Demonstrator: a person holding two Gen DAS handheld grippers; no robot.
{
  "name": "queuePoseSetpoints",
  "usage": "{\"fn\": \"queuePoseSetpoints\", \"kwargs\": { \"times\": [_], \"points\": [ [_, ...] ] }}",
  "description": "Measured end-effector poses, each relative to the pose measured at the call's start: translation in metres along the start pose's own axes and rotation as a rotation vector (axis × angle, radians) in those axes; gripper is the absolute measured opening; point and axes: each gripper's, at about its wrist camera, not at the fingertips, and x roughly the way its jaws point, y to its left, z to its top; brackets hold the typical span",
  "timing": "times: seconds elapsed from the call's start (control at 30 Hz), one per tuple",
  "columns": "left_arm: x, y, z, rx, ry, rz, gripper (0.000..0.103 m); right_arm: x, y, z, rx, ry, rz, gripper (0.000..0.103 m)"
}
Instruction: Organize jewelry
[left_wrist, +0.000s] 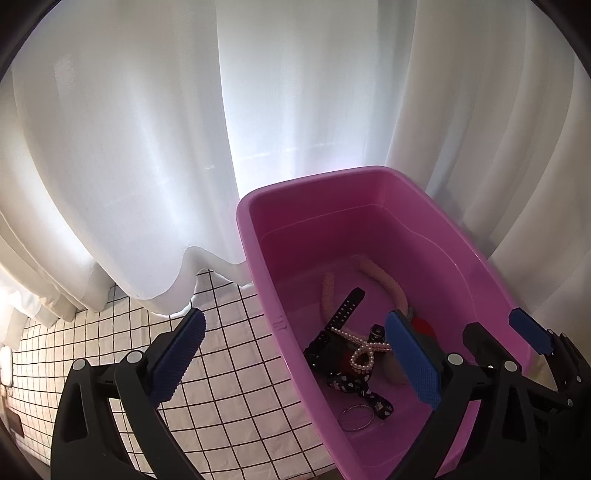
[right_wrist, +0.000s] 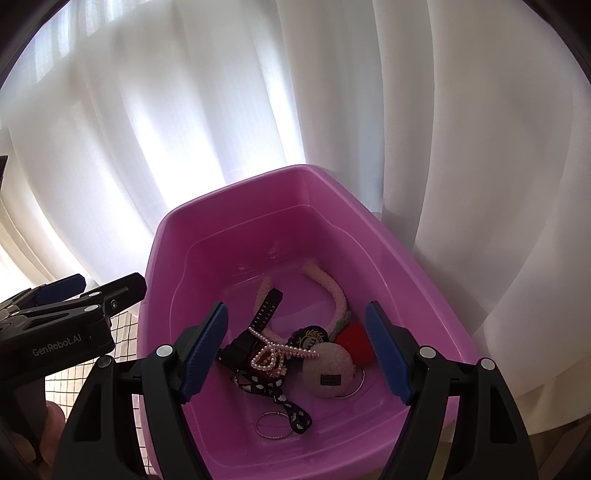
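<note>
Jaws: both pairs stand wide apart with nothing between the blue pads. Right gripper (right_wrist: 295, 350): poised over the near end of the pink tub (right_wrist: 162, 236), empty. Left gripper (left_wrist: 295, 354): straddling the tub's left wall, one finger above the checked tablecloth (left_wrist: 221, 387), the other inside the tub; also empty. Contents, all lying on the tub floor, near to far: thin metal bangle (right_wrist: 272, 424); black ribbon with white print (right_wrist: 284, 400); pearl strand (right_wrist: 271, 352) draped across a black watch (right_wrist: 258, 321); round cream plush pendant (right_wrist: 327, 369); red pom-pom (right_wrist: 352, 338); fuzzy pink headband (right_wrist: 338, 291) curving toward the far wall. Behind the tub: white curtain (right_wrist: 221, 110), backlit, hem resting on the tablecloth.
</note>
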Motion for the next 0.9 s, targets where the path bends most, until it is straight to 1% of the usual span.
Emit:
{"fn": "queuePoseSetpoints", "kwargs": {
  "times": [0.57,0.9],
  "points": [
    [0.0,0.007,-0.006,-0.002,0.005,0.018,0.096,-0.003,-0.001,0.002,-0.009,-0.008,0.001,0.073],
    [0.001,0.012,-0.006,-0.008,0.005,0.015,0.096,-0.002,-0.001,0.001,-0.016,-0.005,-0.003,0.073]
  ]
}}
